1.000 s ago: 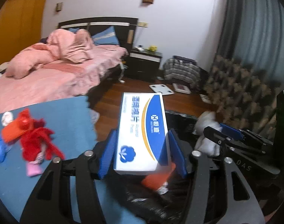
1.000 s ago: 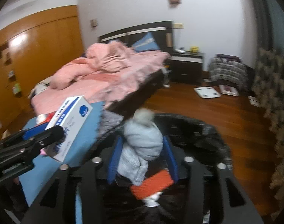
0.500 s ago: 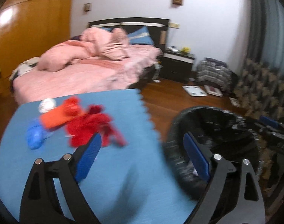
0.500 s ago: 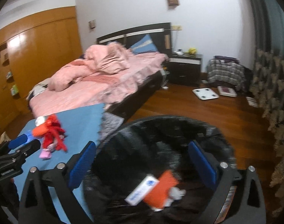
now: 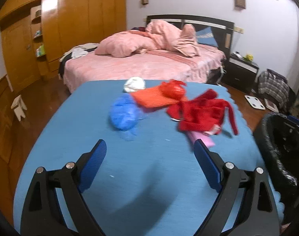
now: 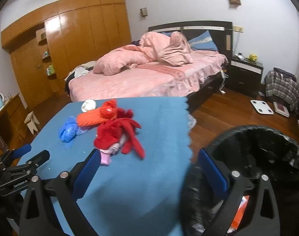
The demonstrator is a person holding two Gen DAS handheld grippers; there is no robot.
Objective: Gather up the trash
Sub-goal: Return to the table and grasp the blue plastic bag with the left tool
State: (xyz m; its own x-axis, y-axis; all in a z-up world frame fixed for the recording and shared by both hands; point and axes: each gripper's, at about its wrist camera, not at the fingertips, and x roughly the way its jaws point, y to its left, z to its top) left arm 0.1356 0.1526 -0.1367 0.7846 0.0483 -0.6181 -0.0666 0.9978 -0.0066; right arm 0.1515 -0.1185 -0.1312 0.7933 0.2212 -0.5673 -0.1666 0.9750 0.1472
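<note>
Left wrist view: both grippers empty over the blue mat, trash still piled ahead.

The left gripper [image 5: 150, 150] has its jaws spread wide with only bare blue mat [image 5: 74, 129] between them. The right gripper [image 6: 149, 157] is likewise fully parted, holding nothing; its left finger sits above the mat, its right finger at the rim of the black-lined trash bin [image 6: 253, 135], which stands to the mat's right. Further along the mat lie a crumpled blue bag [image 5: 124, 111], an orange cloth [image 5: 150, 98], a red plastic wad [image 5: 174, 89], a red knitted garment [image 5: 203, 114], a pink piece [image 5: 202, 138] under it, and a white wad [image 5: 134, 84] at the far edge.
</note>
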